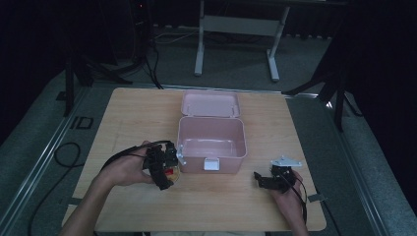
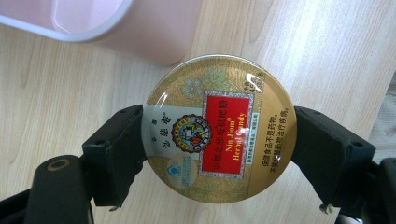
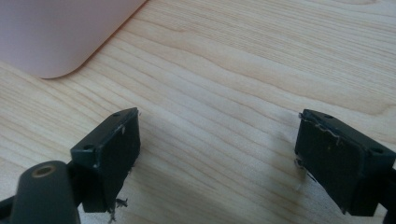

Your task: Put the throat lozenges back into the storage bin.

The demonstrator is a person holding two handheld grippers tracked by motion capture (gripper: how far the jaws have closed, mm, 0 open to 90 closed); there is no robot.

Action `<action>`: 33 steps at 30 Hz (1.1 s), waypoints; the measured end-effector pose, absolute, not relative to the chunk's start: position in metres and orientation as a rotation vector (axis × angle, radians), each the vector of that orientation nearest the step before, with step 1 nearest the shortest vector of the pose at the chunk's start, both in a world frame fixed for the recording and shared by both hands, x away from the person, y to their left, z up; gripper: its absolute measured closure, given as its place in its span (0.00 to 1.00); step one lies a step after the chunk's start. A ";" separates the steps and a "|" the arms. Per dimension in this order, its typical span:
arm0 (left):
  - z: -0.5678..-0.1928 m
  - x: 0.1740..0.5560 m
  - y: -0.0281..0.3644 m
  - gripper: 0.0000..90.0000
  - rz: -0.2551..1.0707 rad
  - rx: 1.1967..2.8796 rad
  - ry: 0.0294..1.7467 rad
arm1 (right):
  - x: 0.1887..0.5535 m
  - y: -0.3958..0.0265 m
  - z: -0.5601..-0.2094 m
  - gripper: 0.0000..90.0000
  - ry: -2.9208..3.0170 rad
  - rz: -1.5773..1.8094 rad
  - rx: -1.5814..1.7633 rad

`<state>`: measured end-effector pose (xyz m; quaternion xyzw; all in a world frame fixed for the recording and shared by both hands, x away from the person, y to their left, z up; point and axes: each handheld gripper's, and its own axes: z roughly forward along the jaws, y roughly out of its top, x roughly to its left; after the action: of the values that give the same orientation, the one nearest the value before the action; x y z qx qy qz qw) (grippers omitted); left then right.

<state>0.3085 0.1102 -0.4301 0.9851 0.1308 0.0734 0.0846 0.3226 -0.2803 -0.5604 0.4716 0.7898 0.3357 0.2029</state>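
The left gripper [image 2: 219,140] held a round candy tin [image 2: 219,128] by its rim, one jaw pressed against each side, just left of the near-left corner of the open pink box [image 1: 211,140] on the desk [image 1: 128,113]. By the look of it, the carrying step was in hand: the tin was gripped but not yet over the box. The next move would likely call for raising it above the box wall, shifting it right over the opening, then letting go. The tin was flat and circular, gold with a leafy pattern, bearing a red label and a small round emblem. The right gripper [image 3: 219,154] rested near the desk's near-right corner, jaws wide apart with nothing between them.
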 end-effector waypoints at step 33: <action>-0.407 0.319 0.120 0.23 0.248 2.922 0.410 | 0.323 -0.280 -0.560 0.16 2.204 0.937 1.318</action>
<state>0.3194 0.1196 -0.4067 0.9828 0.1379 0.0835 0.0899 0.3227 -0.2802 -0.5604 0.4723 0.7894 0.3358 0.2025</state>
